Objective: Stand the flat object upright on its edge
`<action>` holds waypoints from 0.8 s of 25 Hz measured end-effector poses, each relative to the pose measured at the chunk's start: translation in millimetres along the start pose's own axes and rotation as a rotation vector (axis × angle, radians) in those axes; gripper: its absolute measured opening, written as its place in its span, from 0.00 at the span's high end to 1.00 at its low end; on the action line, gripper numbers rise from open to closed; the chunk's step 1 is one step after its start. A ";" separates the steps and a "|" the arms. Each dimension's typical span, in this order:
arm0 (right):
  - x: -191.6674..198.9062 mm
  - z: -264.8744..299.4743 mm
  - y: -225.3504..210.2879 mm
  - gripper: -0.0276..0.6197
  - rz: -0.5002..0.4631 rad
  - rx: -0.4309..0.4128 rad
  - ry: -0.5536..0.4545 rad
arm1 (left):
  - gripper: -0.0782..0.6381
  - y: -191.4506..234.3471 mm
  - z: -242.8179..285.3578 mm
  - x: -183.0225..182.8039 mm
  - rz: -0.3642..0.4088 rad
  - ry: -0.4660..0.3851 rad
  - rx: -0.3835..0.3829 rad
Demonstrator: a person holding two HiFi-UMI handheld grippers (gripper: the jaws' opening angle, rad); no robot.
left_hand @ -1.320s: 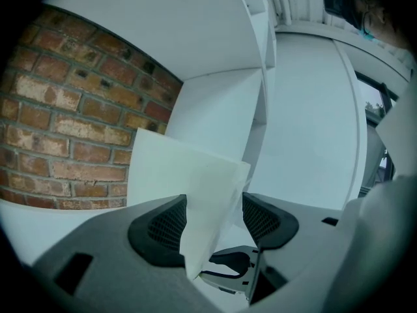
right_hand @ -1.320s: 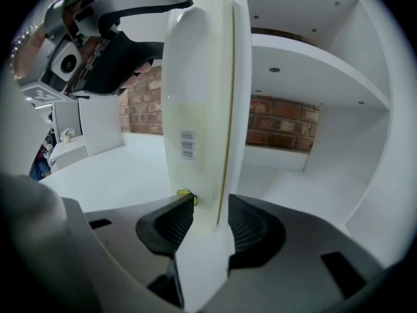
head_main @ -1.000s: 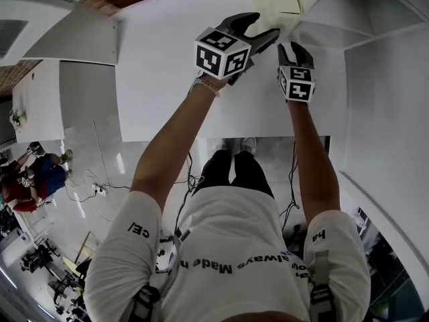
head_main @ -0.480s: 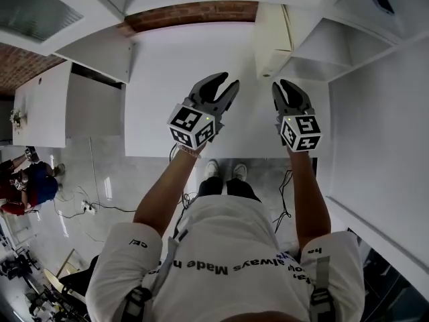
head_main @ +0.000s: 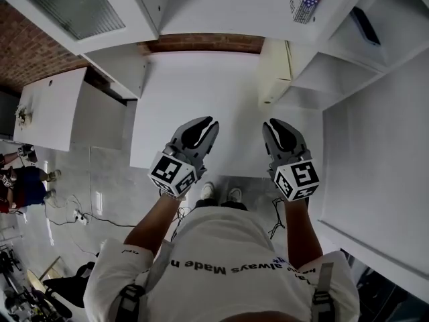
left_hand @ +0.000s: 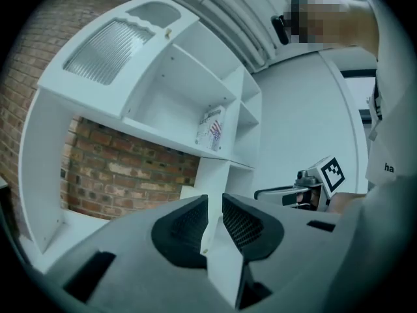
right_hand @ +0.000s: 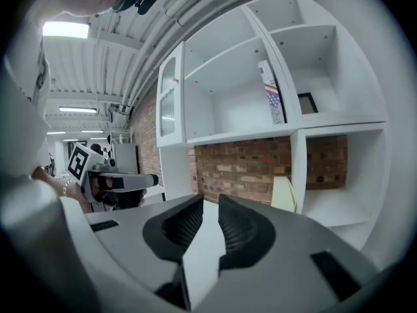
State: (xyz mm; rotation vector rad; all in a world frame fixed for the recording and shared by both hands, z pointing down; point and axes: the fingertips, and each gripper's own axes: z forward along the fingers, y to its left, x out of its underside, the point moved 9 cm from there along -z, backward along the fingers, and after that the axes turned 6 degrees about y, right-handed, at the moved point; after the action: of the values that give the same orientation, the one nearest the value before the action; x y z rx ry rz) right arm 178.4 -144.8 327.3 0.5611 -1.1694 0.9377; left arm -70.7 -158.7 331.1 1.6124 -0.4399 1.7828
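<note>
Above the near edge of the white table (head_main: pixel 194 86), the left gripper (head_main: pixel 203 125) is empty: its jaws have just been closing, and only a thin slit remains between them. Beside it, the right gripper (head_main: pixel 279 126) is the same, its jaws just closing to a narrow gap with nothing inside. The pale cream flat object (head_main: pixel 275 69) stands upright on its edge at the far right of the table, against the white shelf unit (head_main: pixel 315 79), well apart from both grippers.
</note>
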 end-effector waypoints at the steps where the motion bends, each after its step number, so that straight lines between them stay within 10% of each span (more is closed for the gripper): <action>1: -5.9 -4.8 6.7 0.85 -0.001 -0.009 -0.007 | 0.79 -3.4 -7.3 -4.0 -0.006 -0.008 0.000; 20: -83.1 -69.3 82.7 0.85 -0.077 -0.113 -0.090 | 0.79 -49.5 -84.5 -61.4 -0.029 -0.080 0.001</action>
State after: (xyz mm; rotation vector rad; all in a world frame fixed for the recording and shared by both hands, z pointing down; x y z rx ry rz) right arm 136.1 -73.7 219.1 0.5577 -1.2647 0.7823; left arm -99.3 -84.0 247.6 1.6866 -0.4503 1.7021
